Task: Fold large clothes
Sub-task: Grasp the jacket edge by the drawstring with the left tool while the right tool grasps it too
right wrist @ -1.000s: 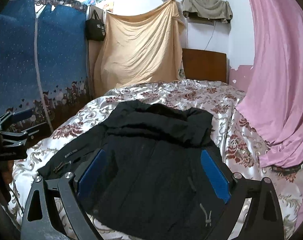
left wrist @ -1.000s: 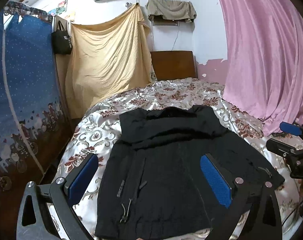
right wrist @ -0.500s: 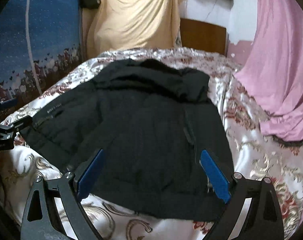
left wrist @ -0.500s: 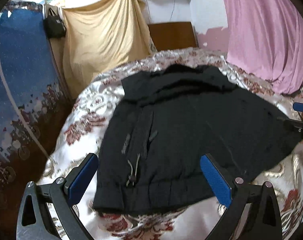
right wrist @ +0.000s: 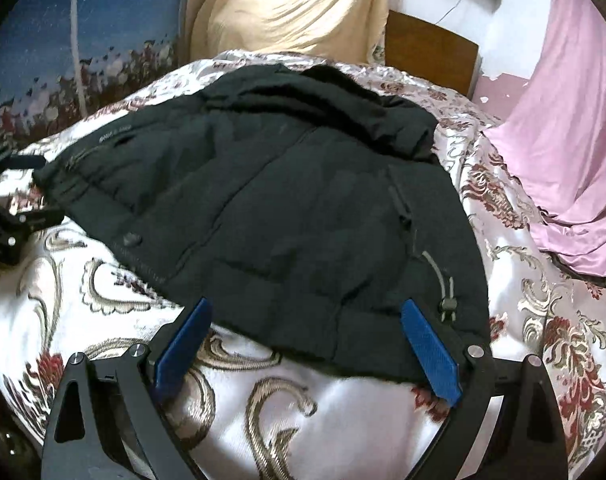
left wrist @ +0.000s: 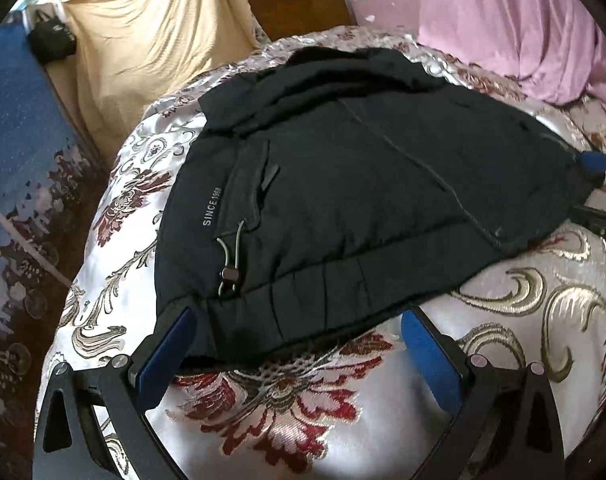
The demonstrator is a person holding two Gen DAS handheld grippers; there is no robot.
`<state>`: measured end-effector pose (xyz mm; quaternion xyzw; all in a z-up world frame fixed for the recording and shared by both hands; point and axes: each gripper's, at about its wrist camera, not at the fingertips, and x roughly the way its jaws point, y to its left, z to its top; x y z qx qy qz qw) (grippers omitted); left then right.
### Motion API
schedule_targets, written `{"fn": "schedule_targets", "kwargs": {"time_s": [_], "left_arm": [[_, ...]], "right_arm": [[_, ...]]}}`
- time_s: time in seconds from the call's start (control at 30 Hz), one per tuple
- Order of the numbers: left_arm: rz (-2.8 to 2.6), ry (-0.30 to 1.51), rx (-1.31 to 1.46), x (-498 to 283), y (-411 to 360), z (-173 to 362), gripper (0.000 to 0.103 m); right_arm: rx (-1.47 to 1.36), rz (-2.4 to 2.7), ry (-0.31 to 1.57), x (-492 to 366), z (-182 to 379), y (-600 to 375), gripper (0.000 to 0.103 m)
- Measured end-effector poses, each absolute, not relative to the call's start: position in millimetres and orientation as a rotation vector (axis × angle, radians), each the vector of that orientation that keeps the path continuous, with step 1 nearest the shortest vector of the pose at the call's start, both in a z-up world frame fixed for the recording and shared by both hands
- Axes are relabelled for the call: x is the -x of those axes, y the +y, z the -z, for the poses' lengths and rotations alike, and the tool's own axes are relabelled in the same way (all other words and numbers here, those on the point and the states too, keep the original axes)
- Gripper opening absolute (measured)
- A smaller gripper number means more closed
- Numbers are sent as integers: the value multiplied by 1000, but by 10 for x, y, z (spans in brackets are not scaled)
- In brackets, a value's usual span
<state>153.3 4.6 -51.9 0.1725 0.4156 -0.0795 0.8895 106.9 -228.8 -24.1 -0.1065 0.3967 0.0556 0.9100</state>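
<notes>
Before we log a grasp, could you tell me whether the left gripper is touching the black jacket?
Touching: in the left wrist view, the hem of the black jacket drapes over one finger of the open left gripper.

Black jacket between spread tool fingers

One jacket, two grippers

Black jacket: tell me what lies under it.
The black jacket lies flat on the floral satin bedspread, which shows all around its edges. Anything else beneath it is covered and cannot be seen.
</notes>
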Motion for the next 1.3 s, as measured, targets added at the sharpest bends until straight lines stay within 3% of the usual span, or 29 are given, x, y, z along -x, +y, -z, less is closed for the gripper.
{"fn": "schedule_targets", "kwargs": {"time_s": [0.37,0.8,1.07,1.17,1.23,1.3], "left_arm": [[205,975,-449,-1662,90,574,103],[129,979,-625,-1825,-97,667,103],[41,823,-623,-1704,-39,588,103],[42,751,-658,-1618,-93,554,92],[59,726,-678,-1593,-121,546,78],[74,713,-694,-1589,-151,546,57]], "right_arm": [[154,-135,843,-1077,291,-2393,94],[77,-131,857,-1117,331,-2479,94],[259,-169,916,-1190,275,-2429,94],[331,-215,990,-1289,228,-2489,94],[394,-217,1030,-1334,209,-2519,94],[499,-216,1074,-1364,241,-2545,94]]}}
